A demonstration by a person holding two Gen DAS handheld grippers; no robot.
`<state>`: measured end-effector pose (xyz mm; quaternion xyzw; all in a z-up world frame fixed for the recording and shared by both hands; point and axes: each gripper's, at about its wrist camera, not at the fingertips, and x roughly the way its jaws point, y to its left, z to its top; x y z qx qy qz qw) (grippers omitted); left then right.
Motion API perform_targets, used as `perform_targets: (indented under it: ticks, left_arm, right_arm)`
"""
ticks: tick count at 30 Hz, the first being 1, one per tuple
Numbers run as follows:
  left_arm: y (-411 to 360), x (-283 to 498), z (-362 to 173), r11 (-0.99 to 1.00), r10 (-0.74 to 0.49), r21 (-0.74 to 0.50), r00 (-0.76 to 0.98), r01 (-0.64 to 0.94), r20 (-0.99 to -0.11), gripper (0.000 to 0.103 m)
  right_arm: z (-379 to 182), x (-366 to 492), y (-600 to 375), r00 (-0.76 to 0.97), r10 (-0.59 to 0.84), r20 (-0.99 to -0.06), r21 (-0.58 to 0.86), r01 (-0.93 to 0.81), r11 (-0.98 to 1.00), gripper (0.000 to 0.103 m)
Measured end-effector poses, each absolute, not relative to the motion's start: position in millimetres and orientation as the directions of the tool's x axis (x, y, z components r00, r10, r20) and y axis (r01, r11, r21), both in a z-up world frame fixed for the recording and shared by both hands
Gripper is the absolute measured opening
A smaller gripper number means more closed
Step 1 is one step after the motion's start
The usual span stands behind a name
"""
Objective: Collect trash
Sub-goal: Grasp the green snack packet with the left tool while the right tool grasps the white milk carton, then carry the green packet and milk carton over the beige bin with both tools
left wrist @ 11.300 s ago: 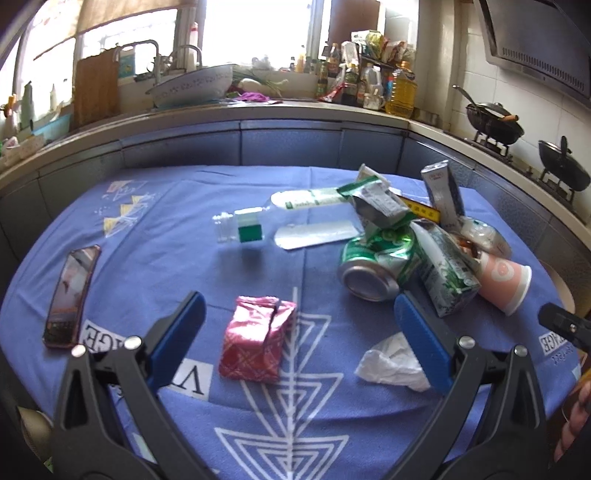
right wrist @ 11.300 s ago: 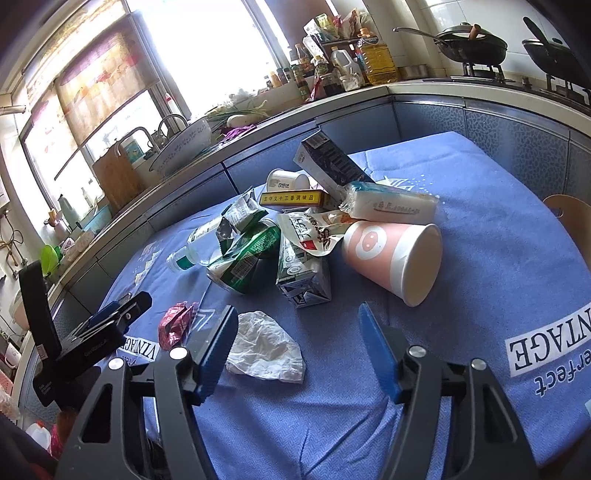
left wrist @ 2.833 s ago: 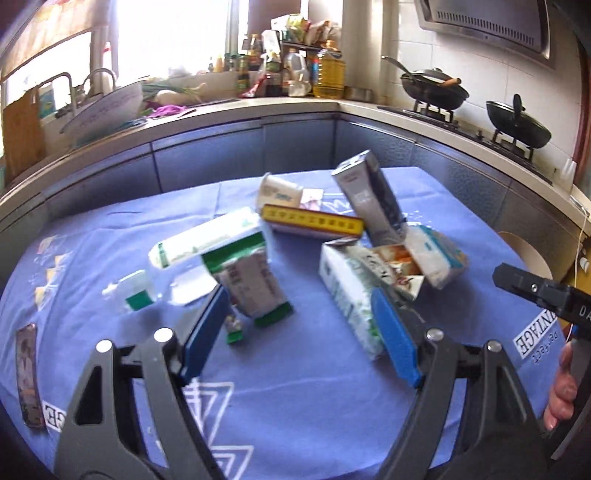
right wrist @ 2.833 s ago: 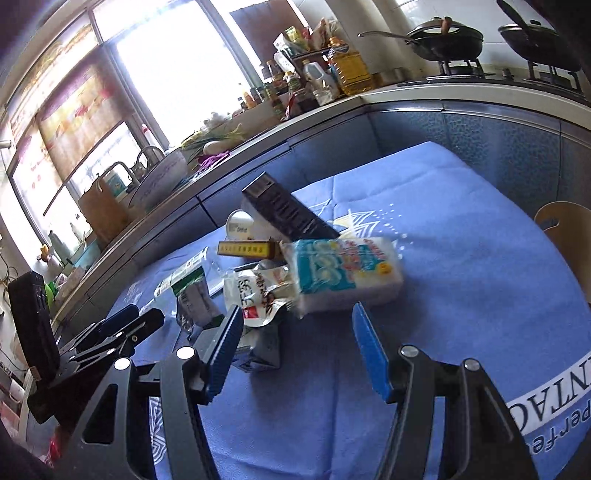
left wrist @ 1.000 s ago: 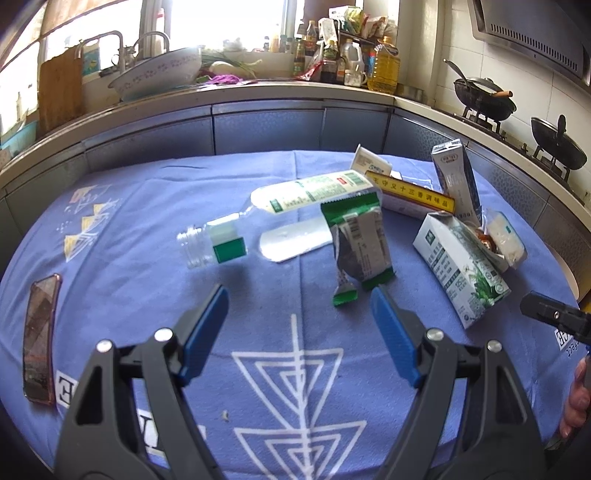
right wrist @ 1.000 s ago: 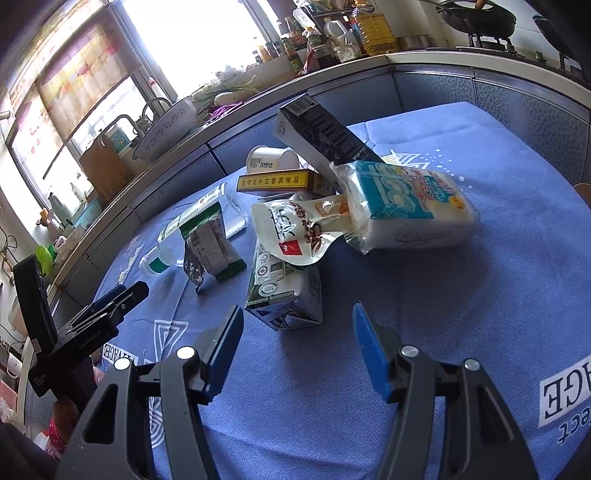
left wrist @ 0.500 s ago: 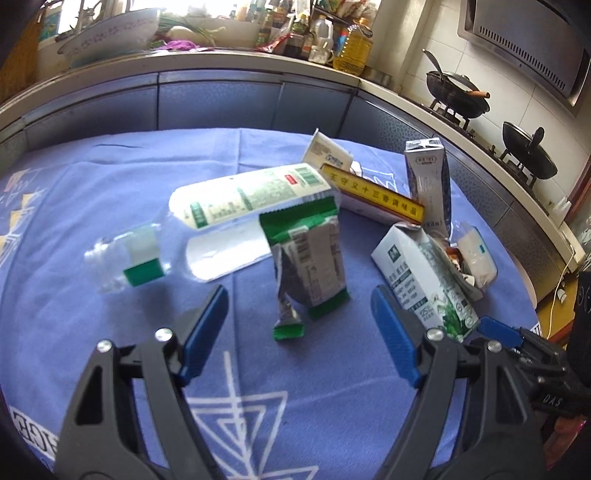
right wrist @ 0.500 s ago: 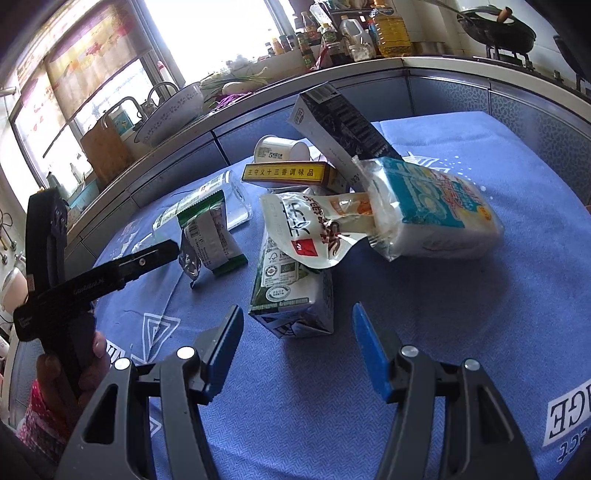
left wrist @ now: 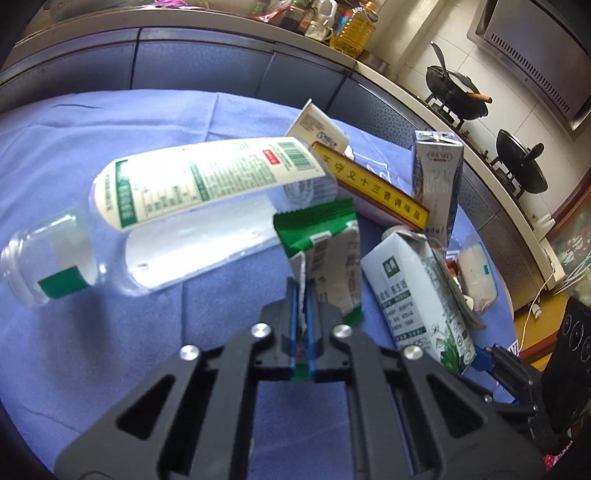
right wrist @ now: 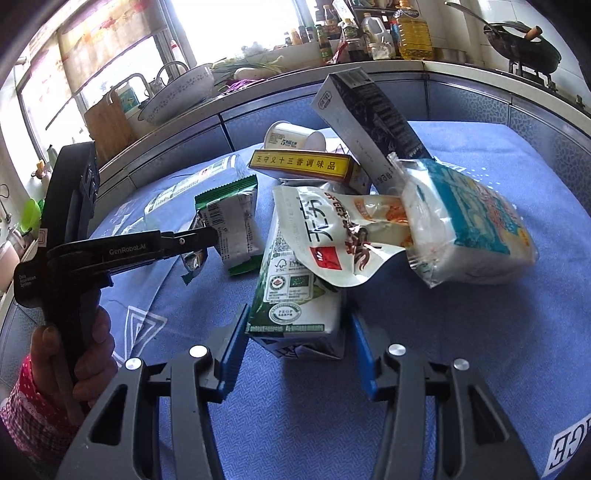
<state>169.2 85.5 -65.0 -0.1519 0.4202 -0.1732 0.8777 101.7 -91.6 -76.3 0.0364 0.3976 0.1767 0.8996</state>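
Crinkled green-and-silver foil snack wrapper [left wrist: 325, 254] sitting on the blue-clothed worktop [left wrist: 110, 332] beside a clear plastic bottle [left wrist: 166, 221] — left tool [left wrist: 301, 325] pinching its lower edge, right tool [right wrist: 295, 354] just closing around a green-and-white milk carton [right wrist: 295, 295], pads not clearly pressing.

two woks [left wrist: 458, 98] on the stove, oil bottle [right wrist: 412, 31] on counter.

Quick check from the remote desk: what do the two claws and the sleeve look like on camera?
Both claws, left claw and right claw, have black plastic frames with triangular cutouts, silver rivets and flat blue pads. The left one's side carries white "GenRobot.AI" lettering and a small white label. The sleeve is pink-red with white dots. No cables visible.
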Motion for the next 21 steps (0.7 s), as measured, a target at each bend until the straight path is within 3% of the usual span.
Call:
perform_targets:
  ticks: [10,16,21]
  left_arm:
    - [109.9,102.1,-58.8,0.9,-0.408,-0.411,0.612,0.146,-0.677,0.002]
    - [127.6,68.9,-28.8,0.909,-0.373,-0.396,0.677,0.13,-0.634,0.002]
    - [135.5,55.2,-1.6,0.913,-0.356,-0.385,0.721,0.134,-0.595,0.002]
  right_arm:
    - [-70.6,58.0,-99.0,0.519,0.493,-0.698,0.318,-0.393,0.863,0.05]
    - [-52.2,49.9,-96.1,0.435,0.629,-0.644,0.455,-0.444,0.772,0.049]
    - [-32.1,45.8,-95.0,0.436,0.67,-0.601,0.479,-0.474,0.739,0.048]
